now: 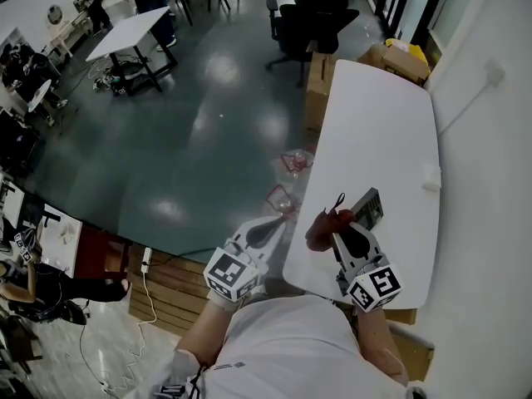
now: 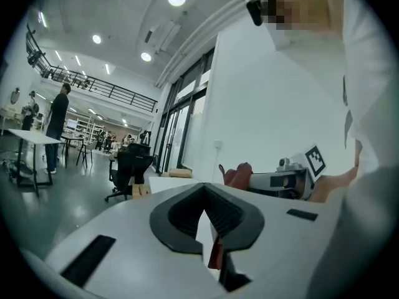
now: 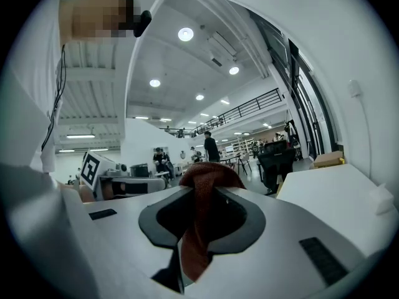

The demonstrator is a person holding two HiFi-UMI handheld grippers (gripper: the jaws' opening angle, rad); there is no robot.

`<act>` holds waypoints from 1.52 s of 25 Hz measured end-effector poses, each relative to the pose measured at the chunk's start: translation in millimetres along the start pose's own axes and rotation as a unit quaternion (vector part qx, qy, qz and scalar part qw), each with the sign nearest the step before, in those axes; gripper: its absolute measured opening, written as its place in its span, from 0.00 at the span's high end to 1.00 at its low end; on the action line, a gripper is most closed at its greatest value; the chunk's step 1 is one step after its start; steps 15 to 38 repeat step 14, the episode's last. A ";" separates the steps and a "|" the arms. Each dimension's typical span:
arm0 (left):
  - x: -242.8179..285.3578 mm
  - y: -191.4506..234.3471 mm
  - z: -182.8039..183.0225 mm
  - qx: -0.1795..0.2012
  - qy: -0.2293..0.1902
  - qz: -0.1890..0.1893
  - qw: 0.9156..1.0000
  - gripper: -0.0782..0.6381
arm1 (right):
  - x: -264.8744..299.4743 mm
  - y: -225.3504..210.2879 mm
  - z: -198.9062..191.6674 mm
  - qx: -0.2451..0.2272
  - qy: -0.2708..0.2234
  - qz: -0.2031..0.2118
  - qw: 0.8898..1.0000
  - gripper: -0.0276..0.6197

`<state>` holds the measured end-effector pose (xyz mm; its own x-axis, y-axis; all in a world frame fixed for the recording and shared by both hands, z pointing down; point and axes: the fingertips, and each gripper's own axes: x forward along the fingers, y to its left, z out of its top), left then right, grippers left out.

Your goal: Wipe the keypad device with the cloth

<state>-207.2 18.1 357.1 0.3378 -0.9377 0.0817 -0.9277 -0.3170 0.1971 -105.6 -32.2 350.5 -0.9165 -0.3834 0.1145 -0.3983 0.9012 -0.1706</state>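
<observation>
Table edge (image 1: 320, 165), keypad device (image 1: 368, 207), open floor (image 1: 208, 140)

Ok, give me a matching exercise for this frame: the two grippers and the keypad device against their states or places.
1. left gripper
2. right gripper
3. keypad device

A. lies on the white table
B. shut on the red cloth
C. shut, nothing held, off the table's left edge

Pairs: 1-C, 2-B, 3-A.
</observation>
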 end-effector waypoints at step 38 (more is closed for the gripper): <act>-16.7 10.7 -13.6 -0.019 -0.005 0.011 1.000 0.88 | 2.8 5.8 -14.0 -0.012 0.021 -0.003 1.000 0.84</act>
